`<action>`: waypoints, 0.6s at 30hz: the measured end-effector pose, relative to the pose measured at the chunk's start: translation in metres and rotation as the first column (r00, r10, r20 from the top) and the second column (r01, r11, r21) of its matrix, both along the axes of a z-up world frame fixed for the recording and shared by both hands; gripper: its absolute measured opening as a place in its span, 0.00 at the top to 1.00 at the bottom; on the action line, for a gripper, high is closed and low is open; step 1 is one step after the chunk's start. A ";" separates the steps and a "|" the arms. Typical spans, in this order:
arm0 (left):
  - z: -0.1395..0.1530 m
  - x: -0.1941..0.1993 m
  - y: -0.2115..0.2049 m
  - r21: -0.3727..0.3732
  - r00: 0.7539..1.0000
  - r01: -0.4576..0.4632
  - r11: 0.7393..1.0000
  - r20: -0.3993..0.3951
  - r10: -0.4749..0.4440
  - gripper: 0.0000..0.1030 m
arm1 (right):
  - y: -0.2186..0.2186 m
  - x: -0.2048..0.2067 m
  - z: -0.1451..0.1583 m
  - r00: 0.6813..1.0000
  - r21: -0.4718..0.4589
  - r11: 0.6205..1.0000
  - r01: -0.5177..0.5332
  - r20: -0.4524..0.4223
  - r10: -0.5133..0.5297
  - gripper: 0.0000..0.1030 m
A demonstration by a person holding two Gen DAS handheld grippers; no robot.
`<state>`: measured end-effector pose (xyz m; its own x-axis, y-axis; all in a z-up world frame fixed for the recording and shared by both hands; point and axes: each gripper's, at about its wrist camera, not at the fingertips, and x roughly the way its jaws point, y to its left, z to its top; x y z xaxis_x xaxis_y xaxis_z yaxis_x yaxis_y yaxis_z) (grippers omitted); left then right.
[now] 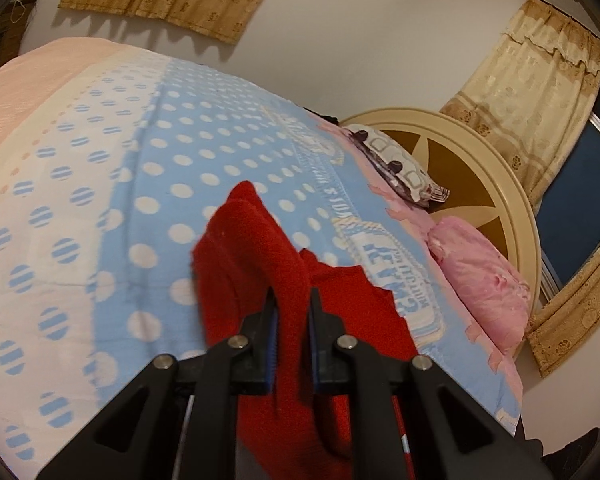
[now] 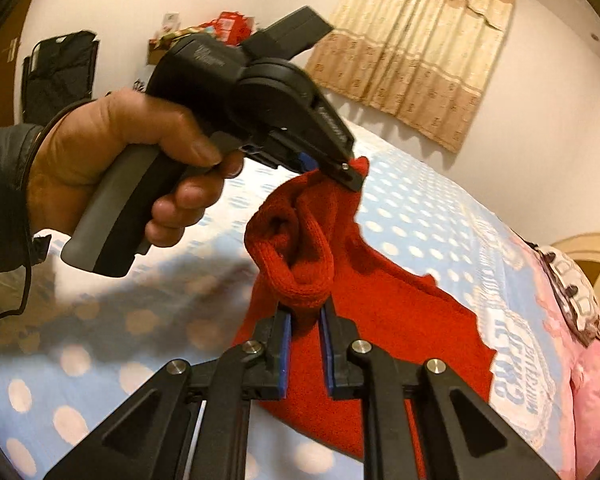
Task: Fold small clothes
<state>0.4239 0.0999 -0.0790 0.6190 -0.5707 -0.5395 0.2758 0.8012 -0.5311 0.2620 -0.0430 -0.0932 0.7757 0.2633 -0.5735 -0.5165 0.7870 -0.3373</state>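
While the red knit garment (image 2: 380, 304) hangs over the bed (image 1: 100, 200), each hand-held gripper, left (image 1: 293, 300) and right (image 2: 306, 316), pinches its soft, floppy cloth; thick edges look best to hold

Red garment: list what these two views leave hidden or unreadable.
- Left wrist view: the red garment's lower part is covered by the left gripper, so its type and full shape stay unclear.
- Right wrist view: the right gripper hides the near hem; the pinched edges are blurred.
- Both views: the blanket's lettering is warped, unreadable.
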 end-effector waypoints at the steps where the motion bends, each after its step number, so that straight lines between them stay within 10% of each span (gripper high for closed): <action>1: 0.001 0.002 -0.006 -0.003 1.000 0.007 1.000 0.001 -0.007 0.88 | -0.007 0.000 0.001 1.000 0.006 1.000 0.011 0.002 -0.011 0.88; 18: 0.001 0.030 -0.127 0.058 0.989 0.144 0.988 -0.033 -0.143 0.88 | -0.104 0.005 0.001 0.984 0.099 0.979 0.177 -0.026 -0.175 0.88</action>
<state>0.4541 -0.0271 -0.0780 0.5168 -0.6189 -0.5915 0.3757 0.7848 -0.4929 0.2673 -0.1469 -0.0921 0.8054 0.1804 -0.5647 -0.3716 0.8958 -0.2439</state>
